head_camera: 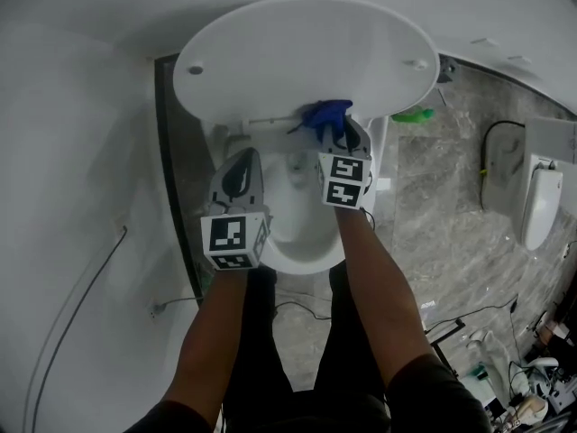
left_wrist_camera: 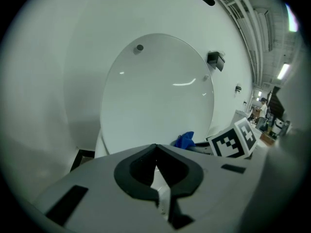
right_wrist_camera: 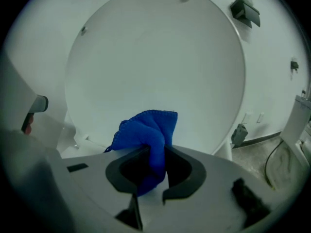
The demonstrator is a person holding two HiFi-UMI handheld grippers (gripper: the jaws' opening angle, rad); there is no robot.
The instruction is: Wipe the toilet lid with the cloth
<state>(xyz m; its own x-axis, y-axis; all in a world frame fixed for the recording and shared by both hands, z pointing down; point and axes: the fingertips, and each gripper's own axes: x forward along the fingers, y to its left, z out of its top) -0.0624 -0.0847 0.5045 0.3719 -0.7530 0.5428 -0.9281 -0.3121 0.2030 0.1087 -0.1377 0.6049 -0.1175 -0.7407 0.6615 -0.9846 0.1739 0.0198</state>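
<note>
Cloth: blue and bunched; pinched between the jaws of the right tongs, with a crumpled fold standing out beyond the tips.
Cloth axis: long axis is laid along the line of the tongs; the free end is pointed at the lower part of the lid.
Cloth position: in the head view it is seen at the lower edge of the toilet lid, by the hinge; contact with the lid cannot be settled.
Right tongs: clamped on the cloth; nothing else is gripped.
Left tongs: jaws fully together, nothing between them; held over the left side of the toilet bowl, apart from the lid and just beside the right tongs.
Toilet lid: white, raised upright, inner face turned toward both tongs; long axis runs from the hinge up to the free edge.
Lid detail: two small bumpers are noted near the free edge.
</note>
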